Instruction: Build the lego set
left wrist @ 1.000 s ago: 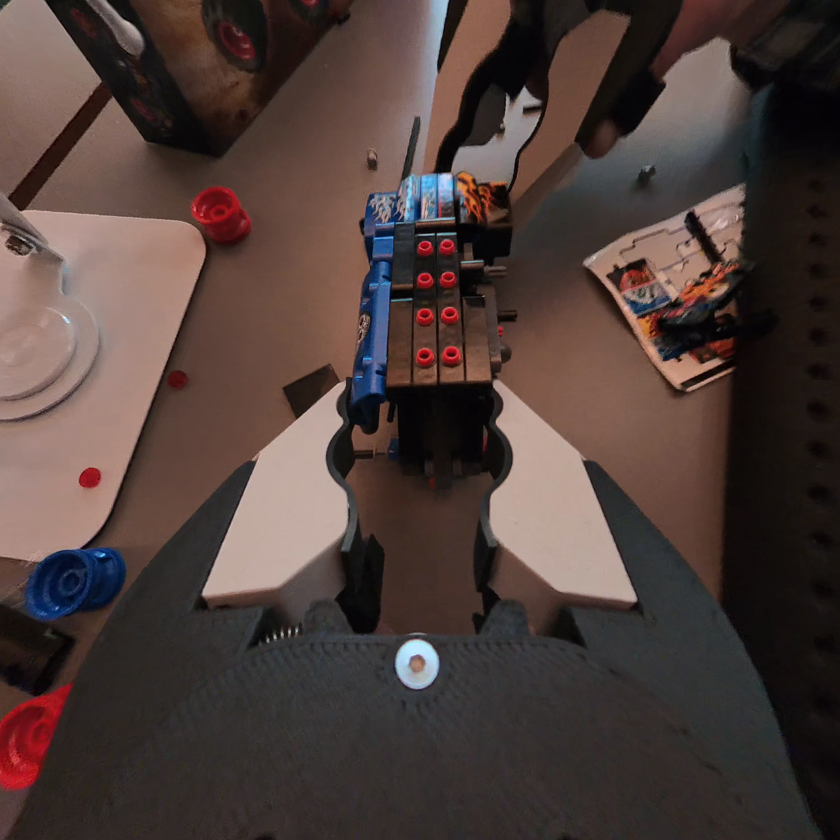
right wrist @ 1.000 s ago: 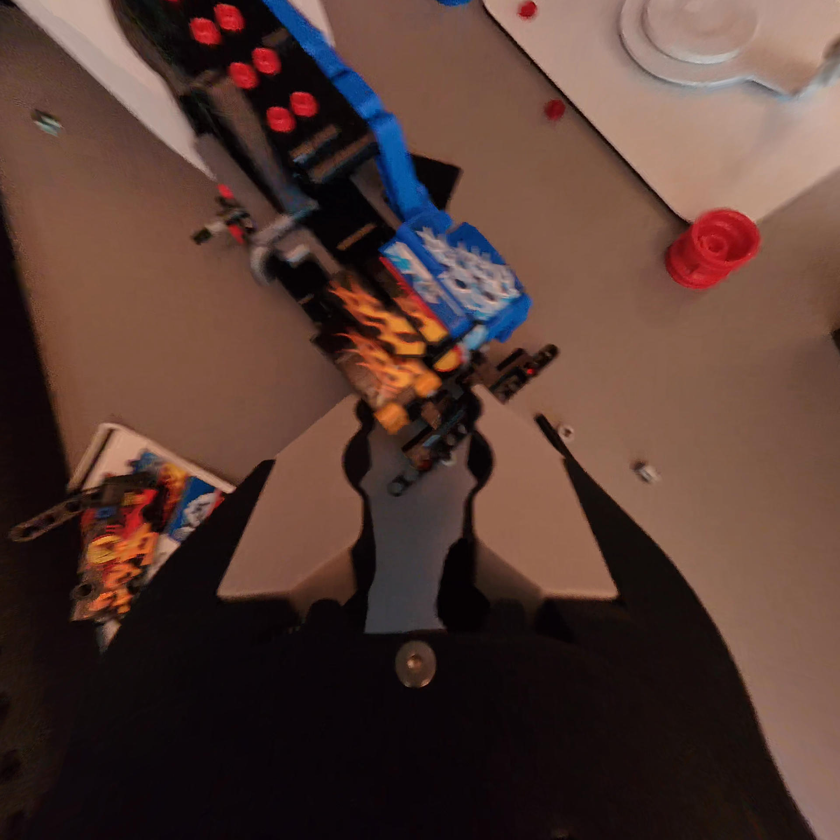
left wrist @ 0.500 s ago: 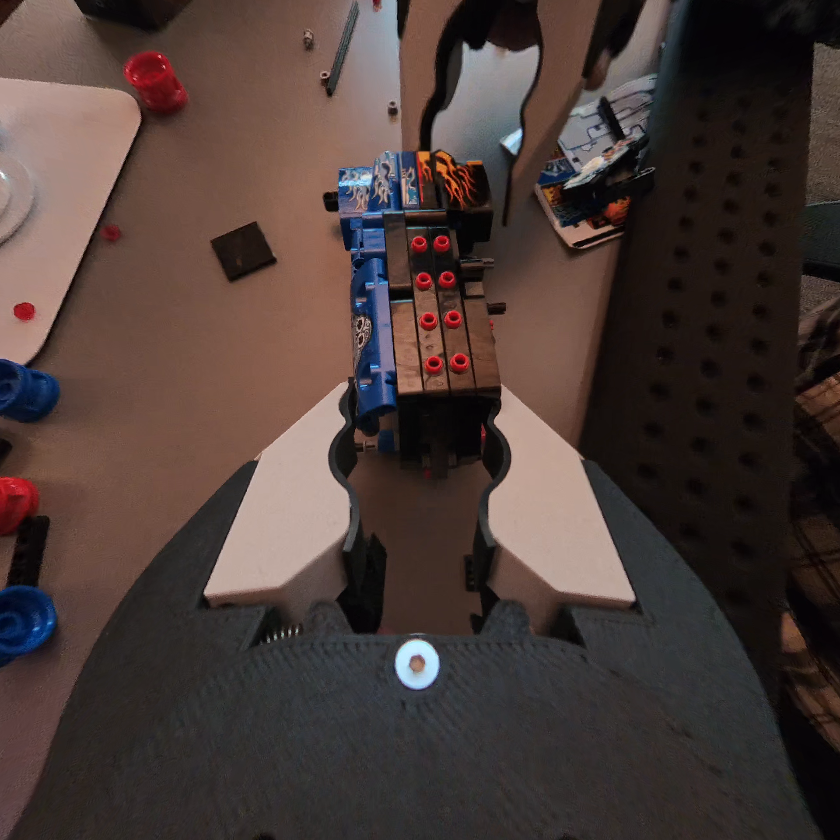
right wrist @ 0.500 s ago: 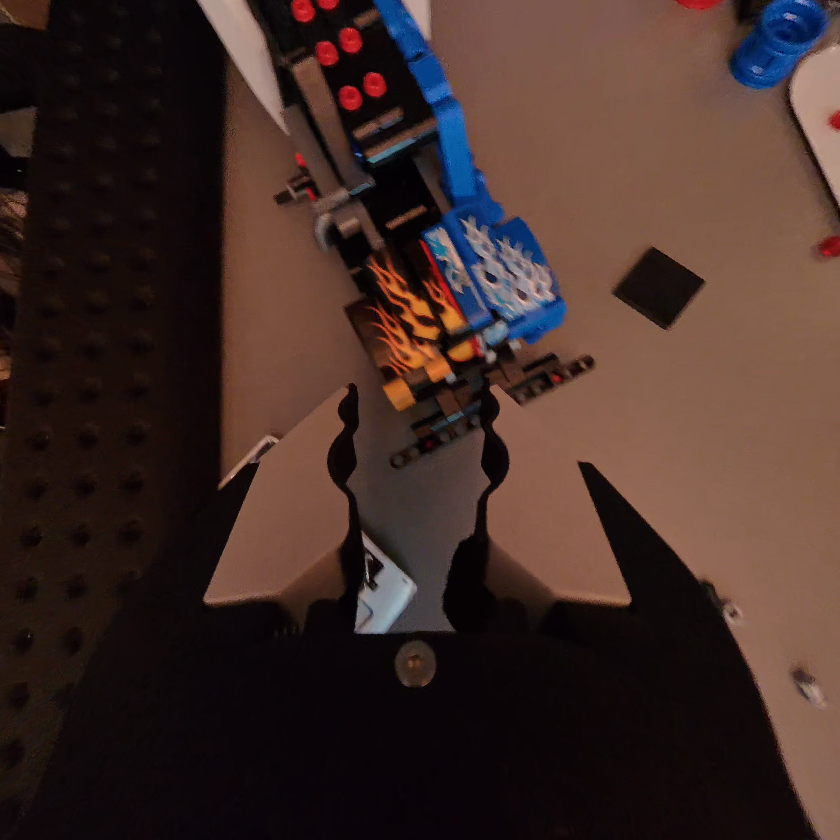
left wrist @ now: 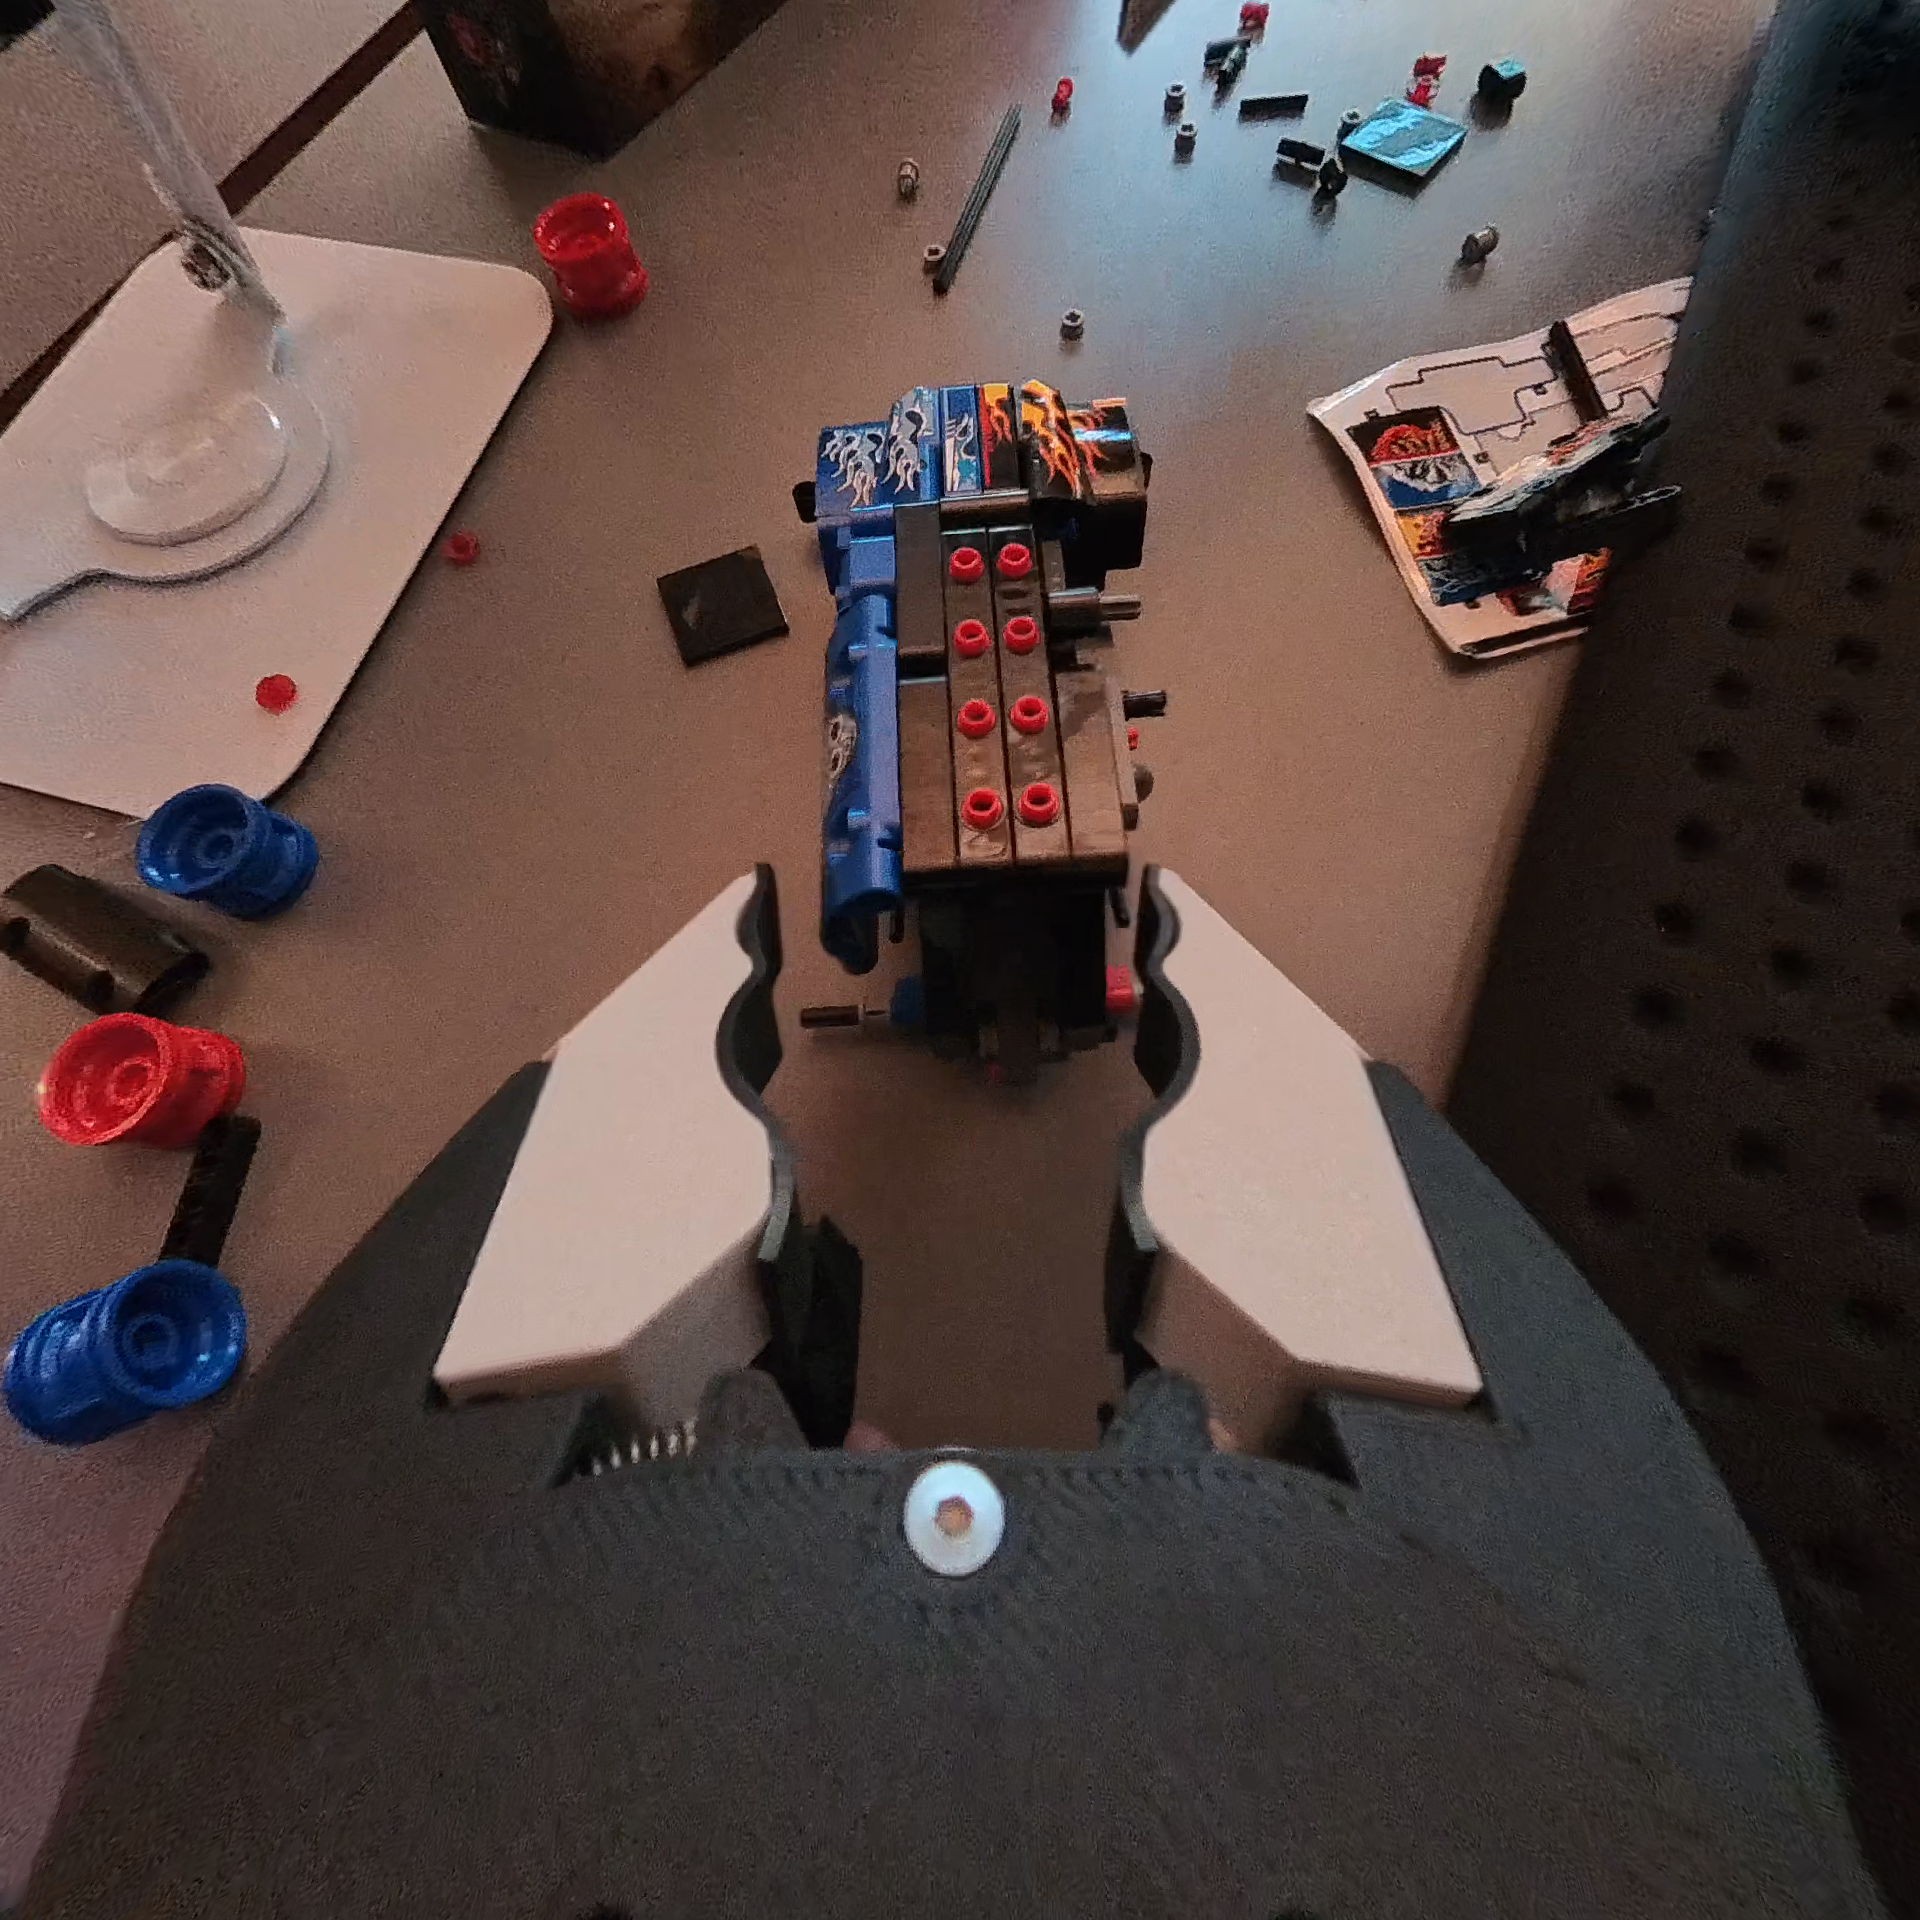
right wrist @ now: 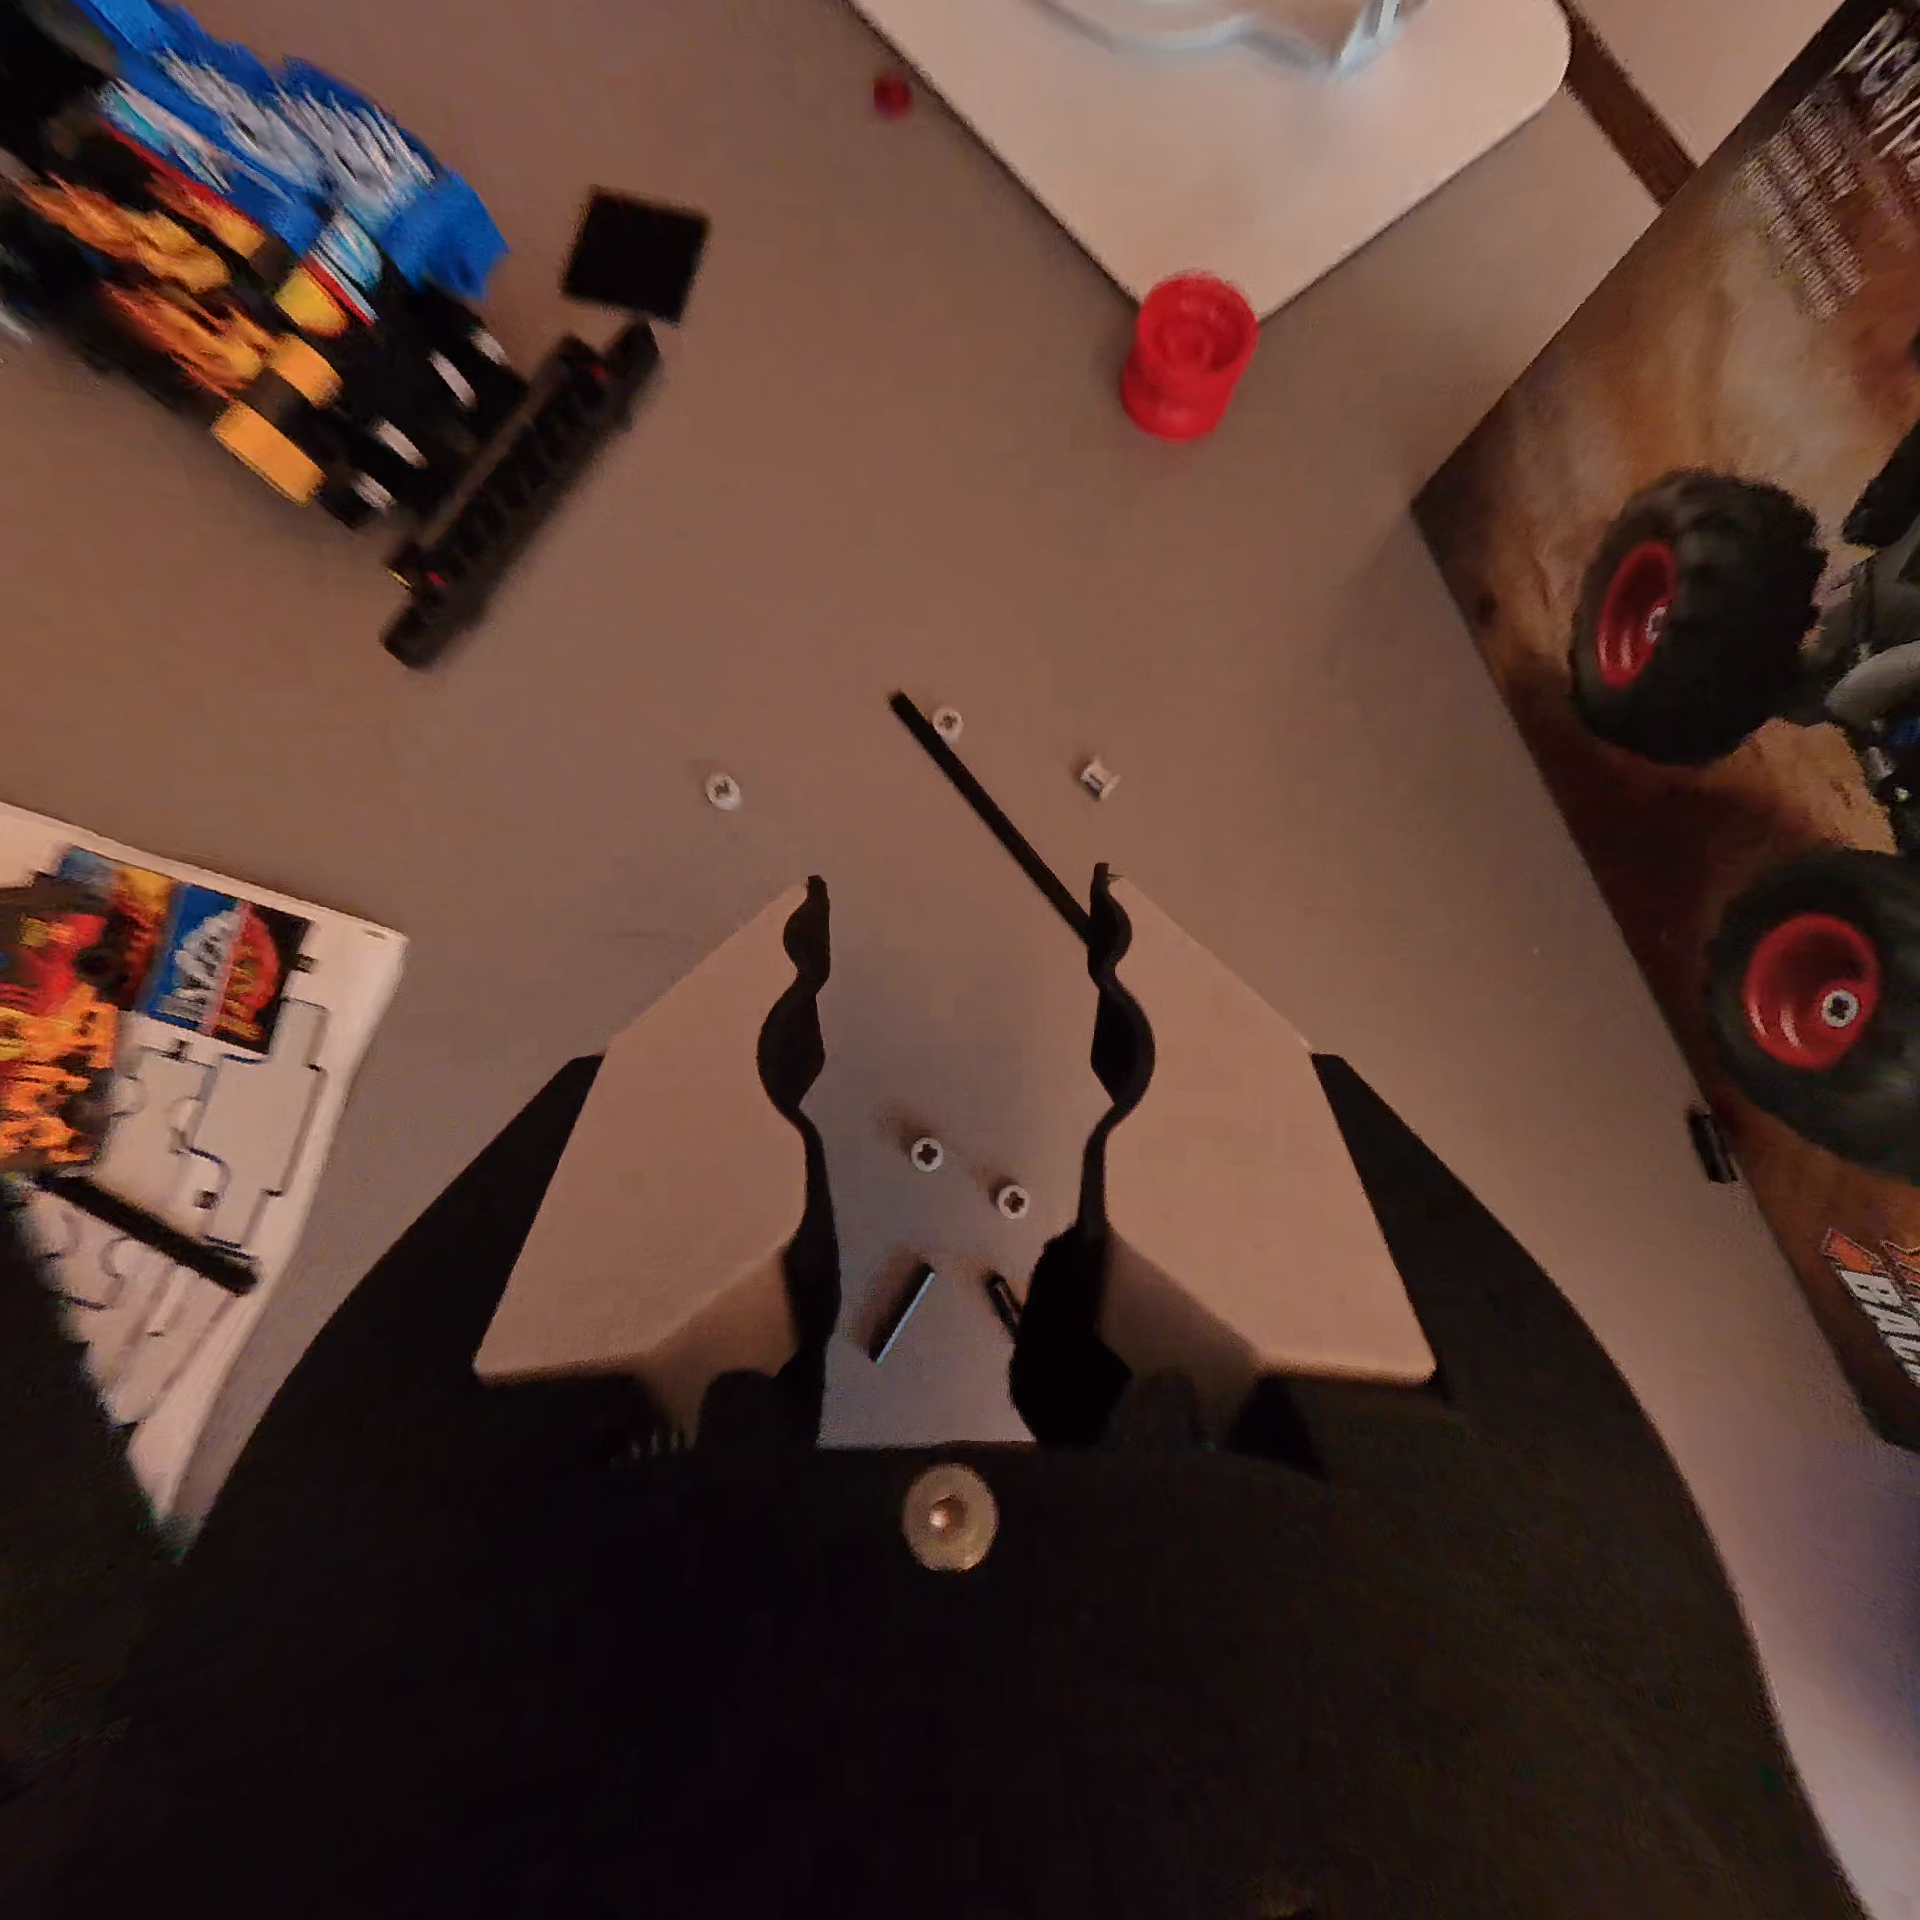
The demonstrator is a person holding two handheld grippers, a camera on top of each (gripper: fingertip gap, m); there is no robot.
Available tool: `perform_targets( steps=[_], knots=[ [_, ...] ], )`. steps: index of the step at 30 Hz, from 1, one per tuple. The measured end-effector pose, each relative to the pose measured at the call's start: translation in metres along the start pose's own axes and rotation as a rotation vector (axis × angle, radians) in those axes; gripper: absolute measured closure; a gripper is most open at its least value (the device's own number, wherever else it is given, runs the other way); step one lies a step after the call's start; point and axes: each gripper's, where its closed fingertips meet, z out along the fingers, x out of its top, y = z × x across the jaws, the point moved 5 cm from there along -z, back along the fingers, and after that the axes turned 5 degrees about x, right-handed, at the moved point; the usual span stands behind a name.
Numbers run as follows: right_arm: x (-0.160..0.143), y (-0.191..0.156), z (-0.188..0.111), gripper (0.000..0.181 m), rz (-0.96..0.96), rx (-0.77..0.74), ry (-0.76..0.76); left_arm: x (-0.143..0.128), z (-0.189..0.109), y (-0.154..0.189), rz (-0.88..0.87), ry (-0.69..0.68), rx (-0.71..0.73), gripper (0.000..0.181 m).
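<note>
The lego truck body (left wrist: 987,675), blue on the left side and black with red studs on top, rests on the brown table. Its flame-printed front points away from me. My left gripper (left wrist: 956,894) is open, and its fingers flank the model's rear end with a small gap on the left side. My right gripper (right wrist: 958,881) is open and empty above a thin black axle (right wrist: 987,821) and several small grey bushes (right wrist: 722,790). The model shows blurred at the top left of the right wrist view (right wrist: 260,260).
Red hubs (left wrist: 590,255) (left wrist: 140,1081) and blue hubs (left wrist: 223,850) (left wrist: 125,1351) lie to the left. A black tile (left wrist: 722,603) lies beside the model. Also here: a white stand base (left wrist: 364,416), a sticker sheet (left wrist: 1496,488), the set box (right wrist: 1714,727), loose parts (left wrist: 1351,135) and a dark perforated surface (left wrist: 1766,935). The gap from one gripper's tips to the other's is roughly 30 centimeters. My right gripper is the nearer one to the thin black axle (right wrist: 987,821): about 5 centimeters, against 30 centimeters. My left wrist view (left wrist: 978,212) looks at it from another angle.
My left gripper has opened and let go of the model's rear. My right gripper has left the model's front and now hangs over the axle and bushes, out of the left wrist view.
</note>
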Motion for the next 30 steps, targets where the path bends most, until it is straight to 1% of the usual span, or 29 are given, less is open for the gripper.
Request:
perform_targets(
  steps=[2, 4, 5, 7, 9, 11, 14, 16, 17, 18, 19, 21, 22, 26, 28, 30],
  knots=[
    [-0.005, 0.0, 0.009, 0.133, -0.027, -0.016, -0.043, 0.002, -0.013, -0.002, -0.012, 0.028, -0.003, 0.108],
    [-0.002, -0.011, 0.012, 0.133, -0.044, 0.048, -0.024, 0.004, -0.031, -0.011, -0.033, 0.061, 0.027, 0.108],
    [0.0, -0.018, 0.011, 0.132, -0.057, 0.081, -0.011, 0.003, -0.039, -0.016, -0.037, 0.056, 0.046, 0.108],
    [-0.002, -0.042, 0.007, 0.124, -0.095, 0.181, -0.042, -0.004, -0.051, -0.023, -0.017, 0.01, 0.109, 0.109],
    [-0.006, -0.074, 0.001, 0.126, -0.171, 0.277, -0.08, -0.011, -0.056, -0.022, 0.015, -0.03, 0.148, 0.111],
    [-0.014, -0.112, -0.004, 0.129, -0.254, 0.39, -0.12, -0.013, -0.058, -0.016, 0.041, -0.032, 0.162, 0.113],
    [-0.029, -0.147, -0.002, 0.13, -0.311, 0.453, -0.197, -0.013, -0.057, -0.007, 0.06, -0.013, 0.176, 0.113],
    [-0.029, -0.167, 0.006, 0.137, -0.313, 0.492, -0.188, -0.007, -0.056, 0.002, 0.078, 0.018, 0.167, 0.114],
    [-0.031, -0.176, 0.01, 0.139, -0.305, 0.517, -0.21, -0.004, -0.055, 0.007, 0.082, 0.034, 0.162, 0.114],
    [-0.033, -0.181, 0.014, 0.146, -0.302, 0.521, -0.23, -0.002, -0.054, 0.01, 0.086, 0.04, 0.161, 0.114],
    [-0.031, -0.183, 0.015, 0.147, -0.288, 0.515, -0.231, -0.001, -0.052, 0.013, 0.092, 0.04, 0.165, 0.114],
    [-0.028, -0.179, 0.014, 0.169, -0.257, 0.476, -0.22, 0.002, -0.049, 0.017, 0.101, 0.047, 0.173, 0.115],
    [-0.029, -0.176, 0.015, 0.172, -0.247, 0.451, -0.225, 0.003, -0.047, 0.019, 0.102, 0.055, 0.167, 0.114],
    [-0.024, -0.173, 0.021, 0.173, -0.218, 0.435, -0.196, 0.008, -0.043, 0.02, 0.106, 0.072, 0.19, 0.113],
    [-0.018, -0.173, 0.025, 0.175, -0.205, 0.408, -0.178, 0.014, -0.042, 0.022, 0.116, 0.094, 0.202, 0.113],
    [-0.009, -0.174, 0.033, 0.176, -0.153, 0.401, -0.148, 0.019, -0.04, 0.026, 0.136, 0.103, 0.214, 0.111]
  ],
)
